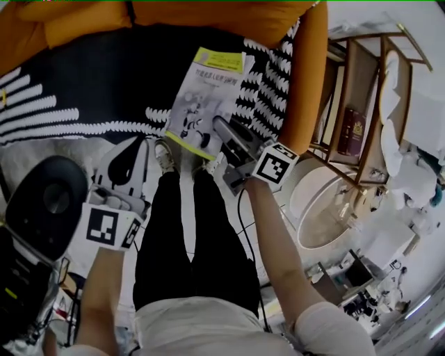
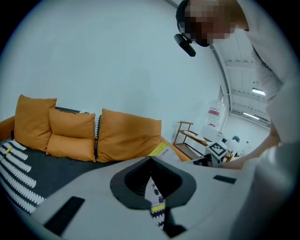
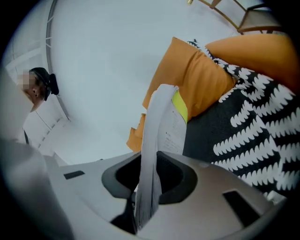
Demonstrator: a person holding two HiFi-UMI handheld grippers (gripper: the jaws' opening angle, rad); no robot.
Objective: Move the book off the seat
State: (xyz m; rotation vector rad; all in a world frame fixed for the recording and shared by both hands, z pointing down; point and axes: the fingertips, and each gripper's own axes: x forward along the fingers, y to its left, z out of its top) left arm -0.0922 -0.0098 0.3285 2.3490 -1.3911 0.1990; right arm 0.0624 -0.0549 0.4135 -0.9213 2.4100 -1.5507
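The book [image 1: 208,90] has a grey cover with a yellow-green band. It hangs tilted over the front of the black-and-white sofa seat [image 1: 90,83], lifted clear of it. My right gripper [image 1: 224,132] is shut on its lower right edge. In the right gripper view the pages [image 3: 161,126] stand on edge, pinched between the jaws of that gripper [image 3: 146,192]. My left gripper [image 1: 117,198] hangs lower left, off the seat, holding nothing. In its own view the left gripper [image 2: 157,201] shows only a thin slit between its jaws. The book [image 2: 159,150] peeks over its body.
Orange cushions [image 1: 208,17] line the sofa back and an orange arm [image 1: 306,83] closes its right end. A wooden shelf rack [image 1: 368,90] with a dark red book [image 1: 352,131] stands right. A round white table [image 1: 323,208] and a black round device [image 1: 52,201] flank the person's legs [image 1: 188,236].
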